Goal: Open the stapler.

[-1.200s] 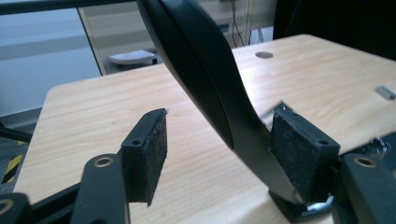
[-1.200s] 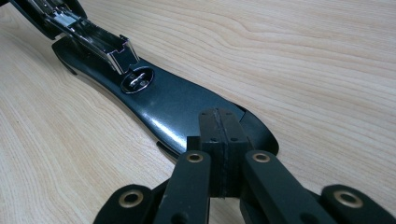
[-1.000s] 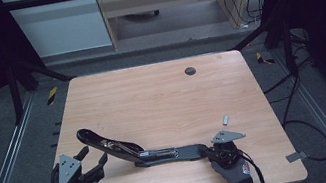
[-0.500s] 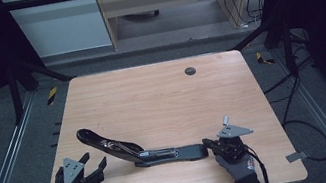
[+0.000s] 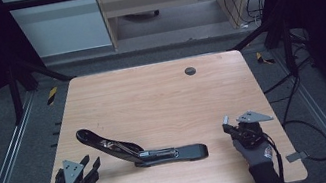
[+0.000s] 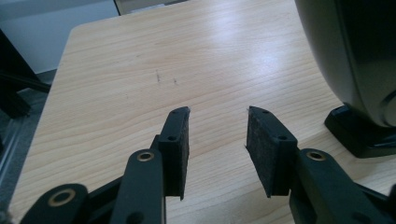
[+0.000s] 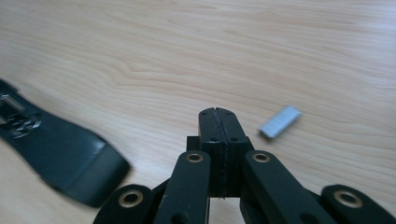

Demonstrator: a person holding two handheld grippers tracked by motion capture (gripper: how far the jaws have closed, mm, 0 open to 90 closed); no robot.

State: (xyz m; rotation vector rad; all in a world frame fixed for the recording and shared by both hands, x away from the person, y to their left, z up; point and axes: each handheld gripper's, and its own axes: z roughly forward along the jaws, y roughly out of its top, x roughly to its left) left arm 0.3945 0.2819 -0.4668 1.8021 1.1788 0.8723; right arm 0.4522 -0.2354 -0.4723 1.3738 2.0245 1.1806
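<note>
Dark gloves on both hands (image 5: 257, 152). Grippers black; brass-ringed pivots, dark felt pads (image 6: 261, 149), grey triangular top plates (image 5: 253, 116), trailing black cable.

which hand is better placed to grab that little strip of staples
Right, probably. The staple strip lies just beside the right gripper, though its jaws are shut and must open first. The left gripper sits beyond the open stapler.

I see a matt, pale wood-grain table (image 5: 151, 93), a glossy black plastic stapler (image 5: 141, 152), and a dull metal staple strip (image 7: 280, 121).
</note>
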